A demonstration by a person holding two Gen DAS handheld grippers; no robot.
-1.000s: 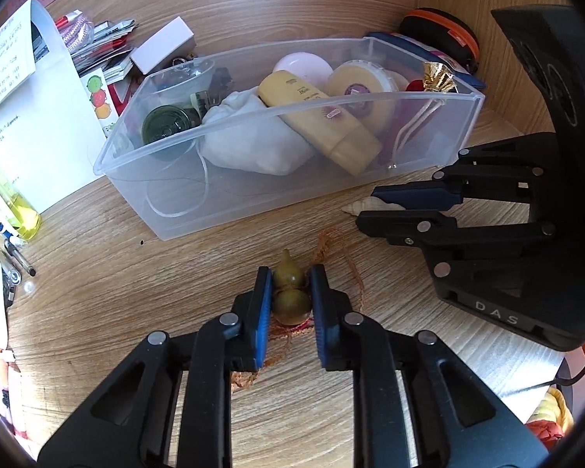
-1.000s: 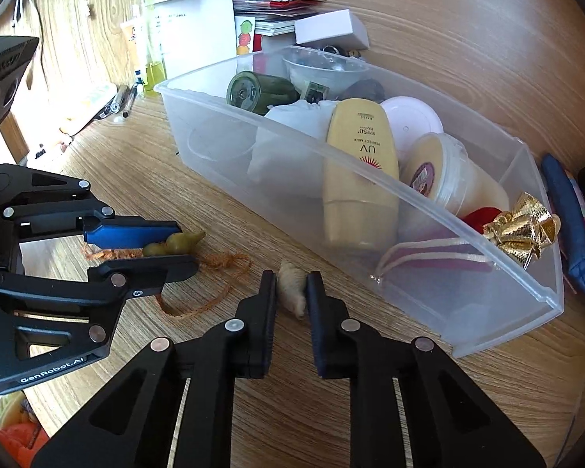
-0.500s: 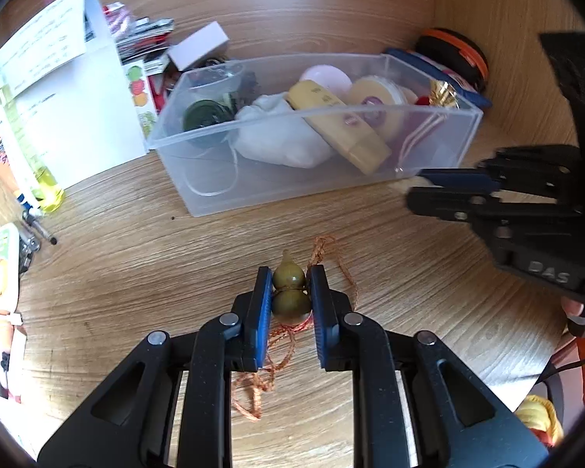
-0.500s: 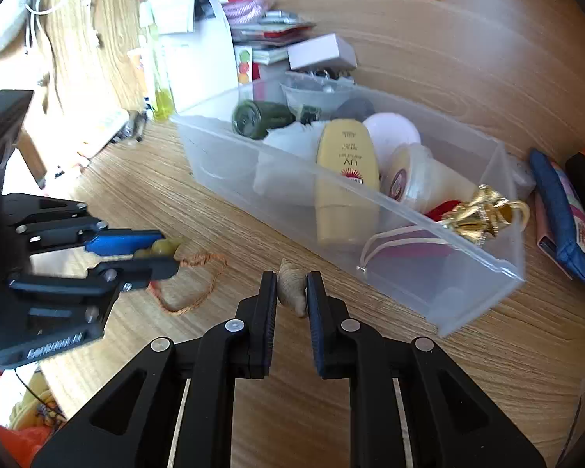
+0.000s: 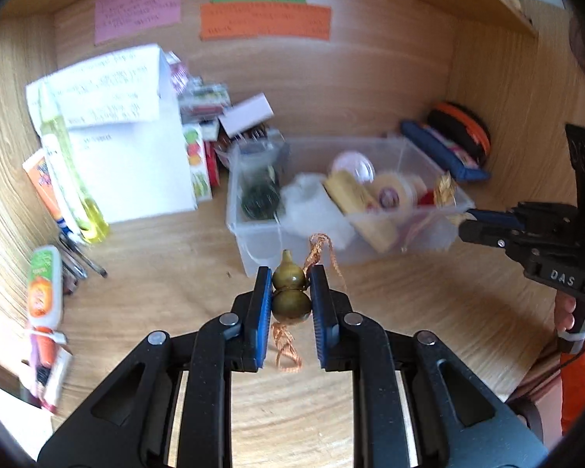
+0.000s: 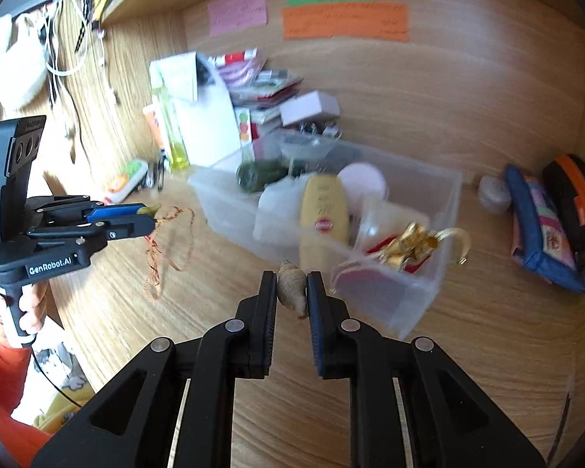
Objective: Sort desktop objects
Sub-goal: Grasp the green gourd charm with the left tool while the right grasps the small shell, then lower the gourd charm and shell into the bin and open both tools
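Gourd [image 5: 290, 292] pinched in left gripper [image 5: 291, 290]; seashell [image 6: 291, 286] clamped between right gripper [image 6: 291, 292] fingers

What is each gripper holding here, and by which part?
The left gripper clamps a small green gourd charm across its two bulbs, its orange cord dangling. The right gripper pinches a pale seashell by its sides.

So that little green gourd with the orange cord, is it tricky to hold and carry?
Probably a bit. The gourd looks smooth and rounded, so it might slip or twist between the left hand-held gripper pads. Its orange cord hangs limp and looped, so it will likely swing and could snag on the clear bin rim.
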